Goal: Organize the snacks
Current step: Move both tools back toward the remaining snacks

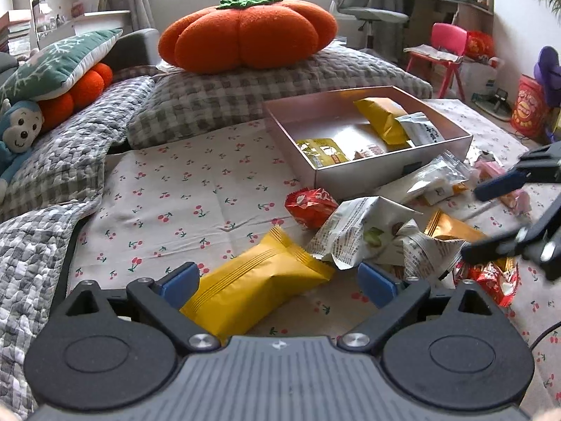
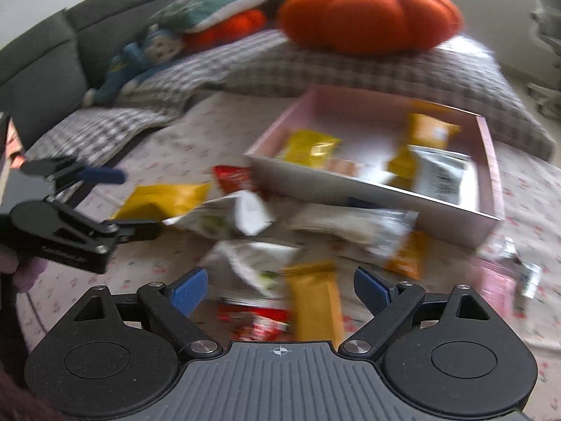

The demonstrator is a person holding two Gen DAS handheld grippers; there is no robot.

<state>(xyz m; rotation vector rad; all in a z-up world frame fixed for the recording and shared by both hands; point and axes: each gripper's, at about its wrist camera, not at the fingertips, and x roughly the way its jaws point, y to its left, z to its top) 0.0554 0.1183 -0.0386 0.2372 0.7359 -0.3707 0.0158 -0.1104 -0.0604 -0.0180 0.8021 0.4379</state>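
A yellow snack pack [image 1: 259, 291] lies on the cherry-print sheet between the fingers of my open left gripper [image 1: 277, 286]; the right pad stands clear of it. Beyond it sit a red pack [image 1: 310, 207], a crumpled white pack [image 1: 357, 235] and a gold pack [image 1: 452, 228]. The pink box [image 1: 385, 172] behind them holds several yellow and white packs. My right gripper [image 2: 280, 289] hangs open over the pile, above a gold pack [image 2: 315, 301] and a red pack [image 2: 256, 322]; this view is blurred. The same gripper [image 1: 478, 222] shows at the right edge of the left wrist view.
A large orange pumpkin cushion [image 1: 245, 31] rests on a checked quilt [image 1: 210, 105] behind the box. A blue monkey plush [image 1: 17, 133] and a green pillow [image 1: 56, 63] lie at the left. A red chair [image 1: 445, 52] and an office chair [image 1: 364, 3] stand beyond the bed.
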